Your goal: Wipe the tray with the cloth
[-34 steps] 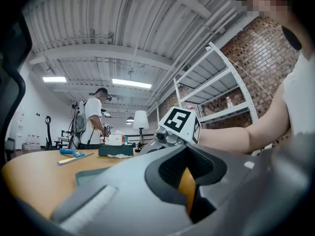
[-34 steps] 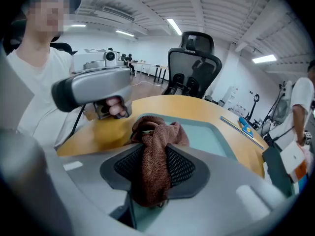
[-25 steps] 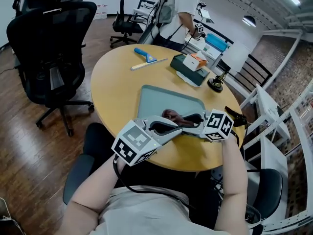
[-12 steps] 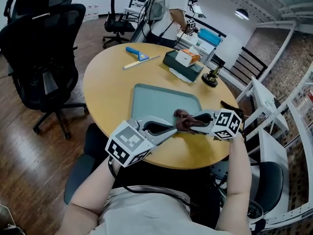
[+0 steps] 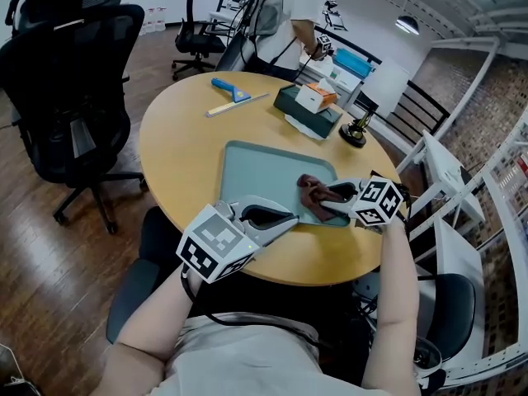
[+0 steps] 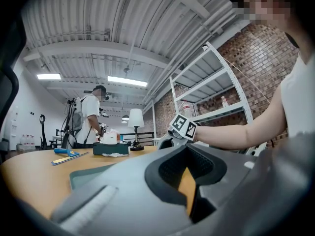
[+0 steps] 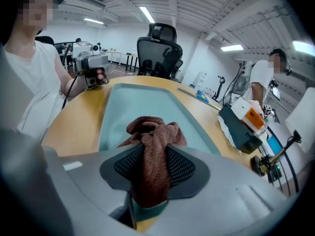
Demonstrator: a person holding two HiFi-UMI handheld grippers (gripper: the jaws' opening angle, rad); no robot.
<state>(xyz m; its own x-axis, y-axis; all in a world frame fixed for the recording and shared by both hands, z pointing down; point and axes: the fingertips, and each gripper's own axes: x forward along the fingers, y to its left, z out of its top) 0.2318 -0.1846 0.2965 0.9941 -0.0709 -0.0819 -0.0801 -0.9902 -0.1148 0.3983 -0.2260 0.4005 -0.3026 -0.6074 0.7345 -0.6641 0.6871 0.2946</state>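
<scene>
Right tongs (image 5: 328, 203) clenched on the brown cloth (image 5: 312, 190), which sits at the near right corner of the tray (image 5: 256, 167); the tray's length runs away and leftward from the cloth across the table (image 5: 177, 139); left tongs (image 5: 285, 219), closed and empty, hover just off its near edge.

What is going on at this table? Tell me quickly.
A person seated at the round table holds a gripper in each hand and is wiping a tray. The right gripper is clamped on a brown cloth, which lies on the tray's near right part. The left gripper sits at the tray's near edge, its fingers together with nothing between them. Another person stands at the table's far side.
</scene>
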